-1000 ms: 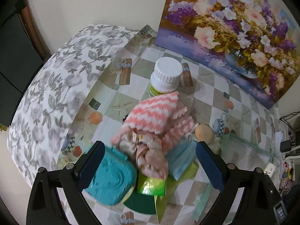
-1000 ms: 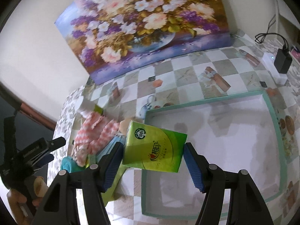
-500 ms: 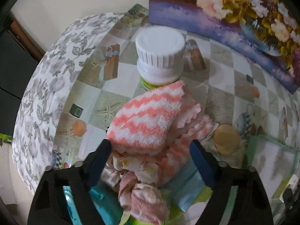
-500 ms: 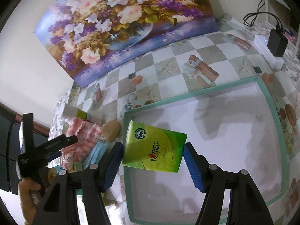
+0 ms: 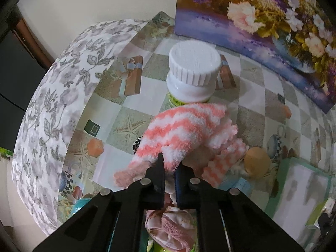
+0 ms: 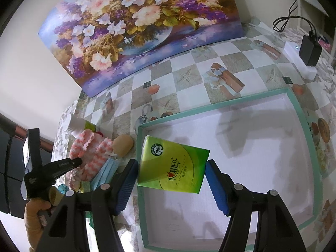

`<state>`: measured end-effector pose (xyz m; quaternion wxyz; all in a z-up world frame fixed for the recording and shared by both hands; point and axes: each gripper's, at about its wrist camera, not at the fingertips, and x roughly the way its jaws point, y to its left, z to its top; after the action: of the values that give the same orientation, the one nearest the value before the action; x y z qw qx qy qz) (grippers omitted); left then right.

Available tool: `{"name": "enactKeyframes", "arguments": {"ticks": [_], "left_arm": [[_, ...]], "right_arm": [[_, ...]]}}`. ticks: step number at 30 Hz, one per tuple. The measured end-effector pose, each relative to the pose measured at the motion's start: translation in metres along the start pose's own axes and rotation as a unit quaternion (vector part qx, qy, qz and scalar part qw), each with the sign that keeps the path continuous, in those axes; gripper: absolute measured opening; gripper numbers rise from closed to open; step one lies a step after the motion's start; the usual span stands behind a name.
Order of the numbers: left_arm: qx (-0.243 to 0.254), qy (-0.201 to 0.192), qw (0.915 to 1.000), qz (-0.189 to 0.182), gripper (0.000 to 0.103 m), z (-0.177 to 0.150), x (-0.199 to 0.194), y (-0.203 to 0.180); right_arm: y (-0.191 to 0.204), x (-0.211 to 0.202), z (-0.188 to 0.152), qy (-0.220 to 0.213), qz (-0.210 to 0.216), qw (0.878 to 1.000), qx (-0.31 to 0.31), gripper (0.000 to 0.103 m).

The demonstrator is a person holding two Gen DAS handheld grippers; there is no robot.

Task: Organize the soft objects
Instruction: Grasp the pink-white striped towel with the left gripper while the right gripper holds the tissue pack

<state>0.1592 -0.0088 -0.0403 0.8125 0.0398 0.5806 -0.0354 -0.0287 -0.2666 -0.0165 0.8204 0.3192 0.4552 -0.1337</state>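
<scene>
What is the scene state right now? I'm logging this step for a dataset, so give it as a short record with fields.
left gripper: shut on the pink-and-white striped fuzzy cloth
right gripper: open, the green tissue pack sits between its blue pads, no firm pinch visible
tray: teal-rimmed, white inside, below the tissue pack
pile: blue face mask, pink rag, tan round object
bottle: white cap, upright behind the cloth
backdrop: flower painting
</scene>
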Motion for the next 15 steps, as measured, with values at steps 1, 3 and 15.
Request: {"name": "enactKeyframes", "arguments": {"ticks": [1,3,15], "left_arm": [[-0.001,-0.003,1.0000,-0.002,0.006,0.000,-0.002,0.001],[-0.004,-0.007,1.0000,-0.005,0.006,0.001,-0.005,0.002],[-0.026,-0.023,0.9988,-0.035,0.004,0.005,-0.014,0.013]], "right_arm": [[0.000,-0.001,0.000,-0.001,0.000,1.000,0.000,0.069],[0.000,-0.002,0.000,-0.001,0.000,1.000,0.000,0.069],[0.000,-0.004,0.001,-0.005,0.001,1.000,0.002,0.069]]}}
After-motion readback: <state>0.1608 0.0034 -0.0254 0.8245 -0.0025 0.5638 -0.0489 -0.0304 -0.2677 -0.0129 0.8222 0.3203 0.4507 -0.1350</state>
